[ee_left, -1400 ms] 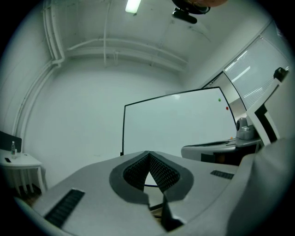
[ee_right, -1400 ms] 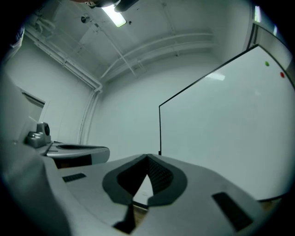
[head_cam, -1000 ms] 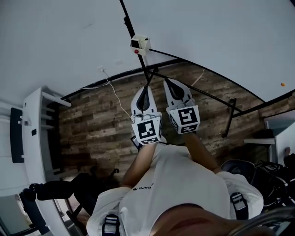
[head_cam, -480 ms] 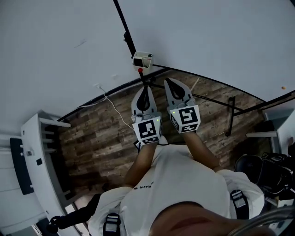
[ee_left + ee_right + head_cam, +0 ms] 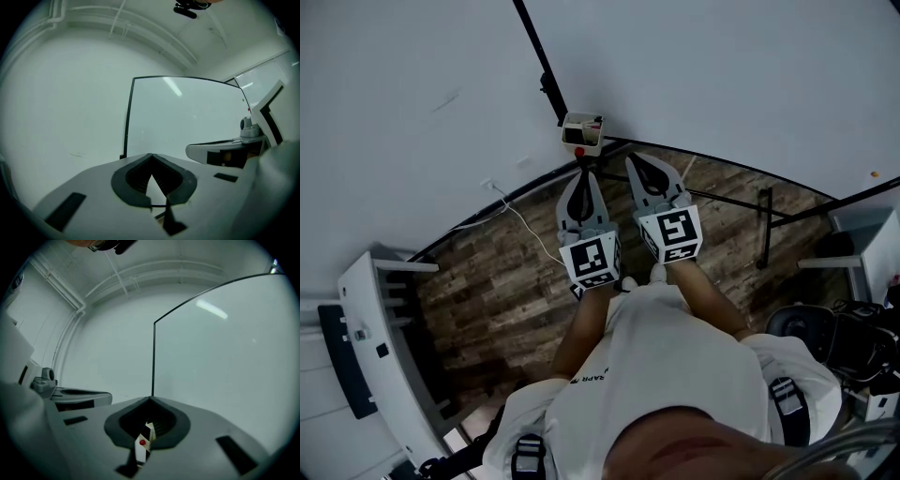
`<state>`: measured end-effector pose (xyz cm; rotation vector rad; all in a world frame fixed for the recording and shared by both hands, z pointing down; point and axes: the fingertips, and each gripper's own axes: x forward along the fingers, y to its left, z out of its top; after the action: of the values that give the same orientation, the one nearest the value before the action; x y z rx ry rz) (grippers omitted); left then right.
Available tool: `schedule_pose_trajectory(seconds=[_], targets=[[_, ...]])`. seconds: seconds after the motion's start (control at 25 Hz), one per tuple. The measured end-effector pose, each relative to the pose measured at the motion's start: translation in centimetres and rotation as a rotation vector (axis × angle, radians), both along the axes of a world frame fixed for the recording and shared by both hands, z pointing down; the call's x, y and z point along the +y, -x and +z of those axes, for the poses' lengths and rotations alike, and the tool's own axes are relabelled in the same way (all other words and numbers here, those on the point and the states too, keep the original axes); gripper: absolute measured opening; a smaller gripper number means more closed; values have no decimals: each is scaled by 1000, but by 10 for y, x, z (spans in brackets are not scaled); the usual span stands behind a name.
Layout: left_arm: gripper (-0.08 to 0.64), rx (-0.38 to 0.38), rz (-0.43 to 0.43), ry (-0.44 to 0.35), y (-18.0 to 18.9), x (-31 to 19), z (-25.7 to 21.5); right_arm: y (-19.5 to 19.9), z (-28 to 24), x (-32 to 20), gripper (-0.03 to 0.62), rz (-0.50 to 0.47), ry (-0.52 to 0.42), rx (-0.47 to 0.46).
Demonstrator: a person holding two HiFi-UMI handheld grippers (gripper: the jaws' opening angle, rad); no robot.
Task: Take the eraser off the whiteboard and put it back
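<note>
**Both hand-held grippers brought up to the whiteboard's corner**

Over the last second the distance to the whiteboard [image 5: 722, 75] has been cut. In the head view its lower left corner is now seen near the tips of both tools, where before it lay well apart from them. The left hand-held gripper [image 5: 581, 180] is held level just short of that corner, its jaws shut with nothing between them. The eraser [image 5: 582, 132], taken to be the small cream block with a red spot, is still seated at the whiteboard's lower left corner and is untouched. The right hand-held gripper [image 5: 636, 165] is carried just short of the whiteboard's bottom edge, its jaws likewise closed on nothing. In its own view the block is only glimpsed past them. The approach is judged nearly done, and jaws must be opened before the eraser can be taken.
</note>
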<state>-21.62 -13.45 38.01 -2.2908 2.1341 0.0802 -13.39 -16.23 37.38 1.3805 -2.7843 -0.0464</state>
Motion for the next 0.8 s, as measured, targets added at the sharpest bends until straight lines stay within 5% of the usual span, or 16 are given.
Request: schedule_pose_trajectory(seconds=[0.44,0.8], targets=[[3,-67,-43,-4,-5,-42,9,-22,13,-32,12,2,-7,-24],[3,-131,-75,86,12,-84,50,-19,21,-47,12,-41,-6,-18]])
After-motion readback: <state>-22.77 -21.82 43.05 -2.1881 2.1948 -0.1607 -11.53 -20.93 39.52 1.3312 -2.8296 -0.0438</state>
